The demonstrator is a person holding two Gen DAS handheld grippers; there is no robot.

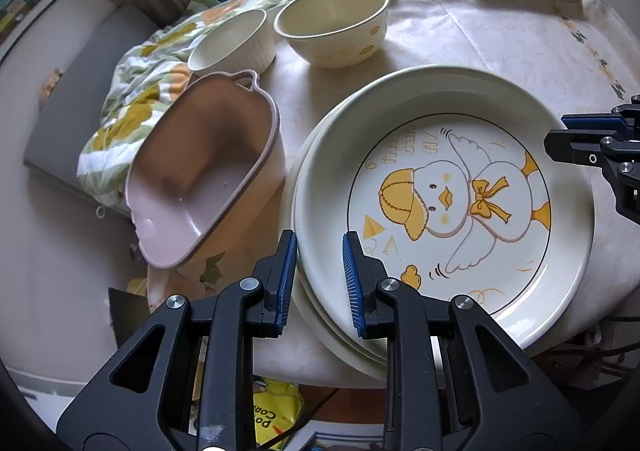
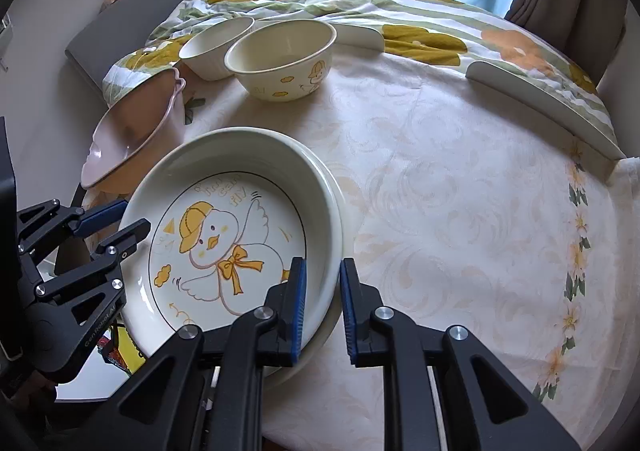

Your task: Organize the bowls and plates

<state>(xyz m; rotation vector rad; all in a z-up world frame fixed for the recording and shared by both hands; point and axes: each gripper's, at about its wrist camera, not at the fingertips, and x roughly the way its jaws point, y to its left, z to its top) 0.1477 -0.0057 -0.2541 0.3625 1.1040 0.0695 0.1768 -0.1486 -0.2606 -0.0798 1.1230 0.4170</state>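
A cream duck-print plate [image 1: 448, 187] lies on top of another plate on the table; it also shows in the right wrist view [image 2: 224, 235]. My left gripper [image 1: 320, 263] straddles its left rim, jaws apart, not clamped. My right gripper [image 2: 323, 291] straddles the opposite rim [image 2: 324, 243], also apart. A pink handled dish [image 1: 200, 179] stands tilted at the table's left edge. A ribbed white bowl [image 1: 234, 41] and a duck-print bowl [image 1: 334, 21] stand behind.
The table wears a cream patterned cloth [image 2: 460, 191]. A flowered quilt [image 2: 360, 11] is bunched along the far side. White plates [image 2: 548, 103] lie partly under the quilt at the right. A yellow bag [image 1: 276, 411] lies below the table edge.
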